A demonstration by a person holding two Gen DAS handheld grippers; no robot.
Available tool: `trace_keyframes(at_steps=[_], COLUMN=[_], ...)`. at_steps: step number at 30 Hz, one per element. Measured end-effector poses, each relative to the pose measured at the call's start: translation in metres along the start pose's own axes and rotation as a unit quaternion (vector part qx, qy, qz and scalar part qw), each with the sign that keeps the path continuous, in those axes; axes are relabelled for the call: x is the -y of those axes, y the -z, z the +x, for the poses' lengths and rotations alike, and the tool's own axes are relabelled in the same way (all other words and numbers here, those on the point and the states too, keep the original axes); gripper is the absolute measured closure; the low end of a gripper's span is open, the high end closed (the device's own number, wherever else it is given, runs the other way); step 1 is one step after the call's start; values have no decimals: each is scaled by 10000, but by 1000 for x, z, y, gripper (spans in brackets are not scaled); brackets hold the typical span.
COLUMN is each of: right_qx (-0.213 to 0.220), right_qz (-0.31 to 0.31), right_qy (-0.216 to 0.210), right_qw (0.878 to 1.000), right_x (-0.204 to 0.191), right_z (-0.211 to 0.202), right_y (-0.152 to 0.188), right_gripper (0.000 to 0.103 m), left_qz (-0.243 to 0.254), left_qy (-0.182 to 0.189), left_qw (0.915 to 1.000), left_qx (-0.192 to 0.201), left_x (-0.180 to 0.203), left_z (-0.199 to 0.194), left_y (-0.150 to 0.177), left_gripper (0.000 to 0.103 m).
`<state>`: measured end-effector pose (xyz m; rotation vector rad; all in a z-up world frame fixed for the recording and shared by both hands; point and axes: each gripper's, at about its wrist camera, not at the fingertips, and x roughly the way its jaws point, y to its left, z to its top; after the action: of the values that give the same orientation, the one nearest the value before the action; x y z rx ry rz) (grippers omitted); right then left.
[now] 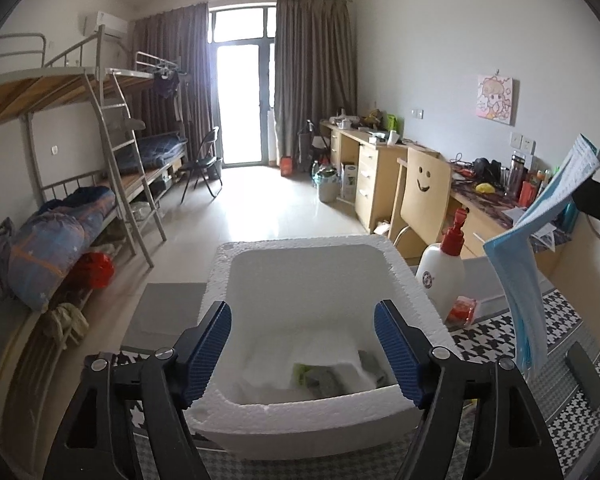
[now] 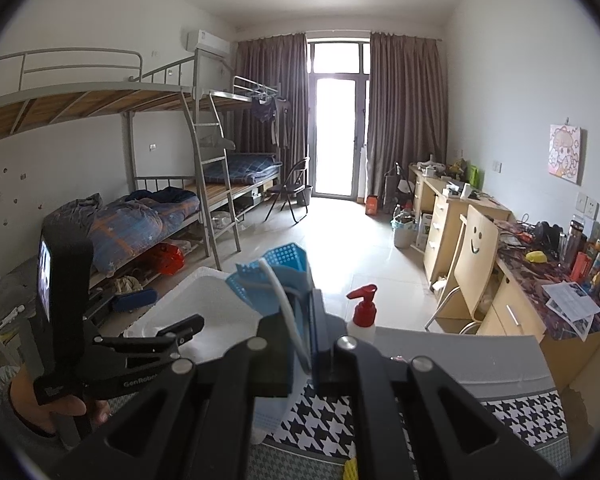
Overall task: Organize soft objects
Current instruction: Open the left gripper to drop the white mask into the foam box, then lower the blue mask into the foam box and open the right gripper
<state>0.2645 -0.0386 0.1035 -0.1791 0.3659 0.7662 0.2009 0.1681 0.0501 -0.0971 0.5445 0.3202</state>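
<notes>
My left gripper (image 1: pixel 303 354) is open, its blue pads (image 1: pixel 210 354) spread over the near rim of a white foam box (image 1: pixel 300 260). Nothing is between them. Blurred white and grey-green items (image 1: pixel 320 376) lie on the box floor. A light blue face mask (image 1: pixel 520 280) hangs at the right of this view. In the right wrist view my right gripper (image 2: pixel 300 312) is shut on that mask (image 2: pixel 276 276), whose white ear loop trails down between the fingers. The left gripper (image 2: pixel 160 314) shows there above the box (image 2: pixel 204 300), with a person's hand (image 2: pixel 40 400) on its handle.
A white pump bottle with a red top (image 1: pixel 444 276) stands right of the box beside a red packet (image 1: pixel 464 308). The houndstooth table cloth (image 1: pixel 500 332) bears a dark phone (image 1: pixel 584 376). A smiley-back chair (image 1: pixel 424 196), desks and bunk beds (image 1: pixel 80 208) line the room.
</notes>
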Motion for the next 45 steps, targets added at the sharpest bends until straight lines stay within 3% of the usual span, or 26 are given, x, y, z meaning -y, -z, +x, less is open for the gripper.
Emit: trace_keyframes(at_steps=[3,27,36,45], right_qx=[-4,118,-126,-540], right_qz=[-15,-132,-161,-596], right_qy=[-4,-201,-295,-287], right_qw=[10000,9996,9994,9963], right_x=[0,-29,-39,-54], right_z=[0,33,57,85], right_y=[0,-41,-41,-29], right_gripper=[94,94,94,94], left_qz=[-53,-190,-326,-414], left_qy=[-5,-211,-312,-329], left_qw=[10000,9991,9984,9982], left_qx=[58,312,352,286], left_x=[-4,-28,-46,-56], left_z=[-4,-32,-37,-38], left_y=[-1,7,15,22], left_gripper=[19,14,13,13])
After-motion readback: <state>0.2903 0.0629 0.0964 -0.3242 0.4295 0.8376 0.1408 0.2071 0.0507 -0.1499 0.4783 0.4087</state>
